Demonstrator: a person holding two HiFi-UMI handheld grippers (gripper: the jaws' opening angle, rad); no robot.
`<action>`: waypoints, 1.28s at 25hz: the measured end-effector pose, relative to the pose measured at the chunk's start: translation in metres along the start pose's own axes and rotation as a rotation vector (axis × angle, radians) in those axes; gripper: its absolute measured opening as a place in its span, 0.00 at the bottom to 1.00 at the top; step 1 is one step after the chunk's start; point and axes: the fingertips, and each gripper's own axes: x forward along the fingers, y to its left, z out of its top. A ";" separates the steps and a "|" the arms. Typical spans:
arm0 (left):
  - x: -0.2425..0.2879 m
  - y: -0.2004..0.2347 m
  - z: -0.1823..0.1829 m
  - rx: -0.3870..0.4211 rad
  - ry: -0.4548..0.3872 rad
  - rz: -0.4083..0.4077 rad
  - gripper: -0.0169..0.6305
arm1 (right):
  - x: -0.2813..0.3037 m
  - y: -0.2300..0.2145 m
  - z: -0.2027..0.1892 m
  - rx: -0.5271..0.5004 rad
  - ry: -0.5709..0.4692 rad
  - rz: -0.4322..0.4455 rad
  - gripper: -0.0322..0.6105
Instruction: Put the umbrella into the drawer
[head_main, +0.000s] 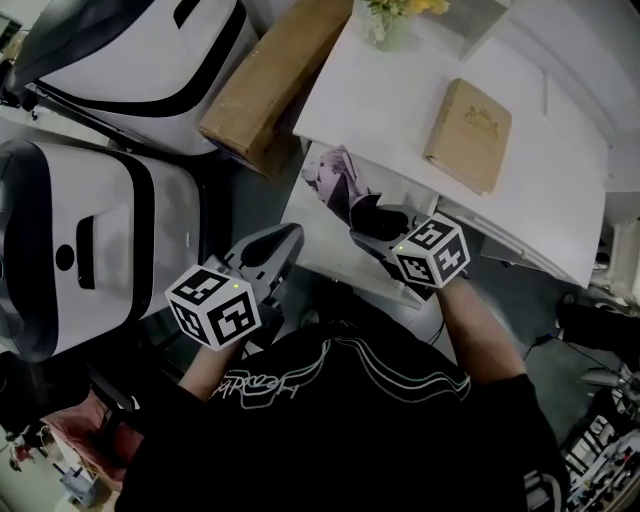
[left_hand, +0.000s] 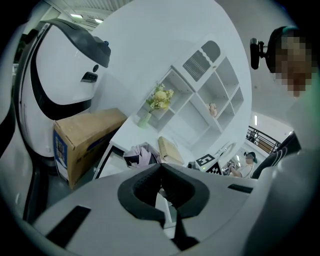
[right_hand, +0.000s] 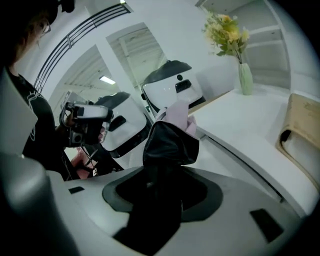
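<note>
Umbrella (head_main: 335, 178): folded, dark end gripped by right tongs (head_main: 368, 218). Long axis runs straight ahead of them, apparently above the open drawer (head_main: 322, 248). Left tongs (head_main: 286, 240): closed, empty, alongside.

Head view's pretty dim and grey for us, brightest on the white table (head_main: 375, 105) at 1 o'clock, murky toward 6. Both gripper views bend hard and blacken at the corners; a strip light (right_hand: 107, 80) glows near 10.

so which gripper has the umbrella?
The right gripper: its jaws clamp the dark end of the folded pink umbrella. The left gripper has its jaws together with nothing between them.
</note>
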 end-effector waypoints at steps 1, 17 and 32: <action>0.001 0.004 0.000 -0.004 0.002 0.004 0.06 | 0.007 -0.005 -0.004 -0.008 0.021 -0.006 0.38; 0.008 0.047 0.001 -0.061 0.003 0.080 0.06 | 0.102 -0.089 -0.088 -0.243 0.403 -0.117 0.38; 0.016 0.063 -0.008 -0.092 0.023 0.113 0.06 | 0.139 -0.129 -0.131 -0.460 0.546 -0.177 0.39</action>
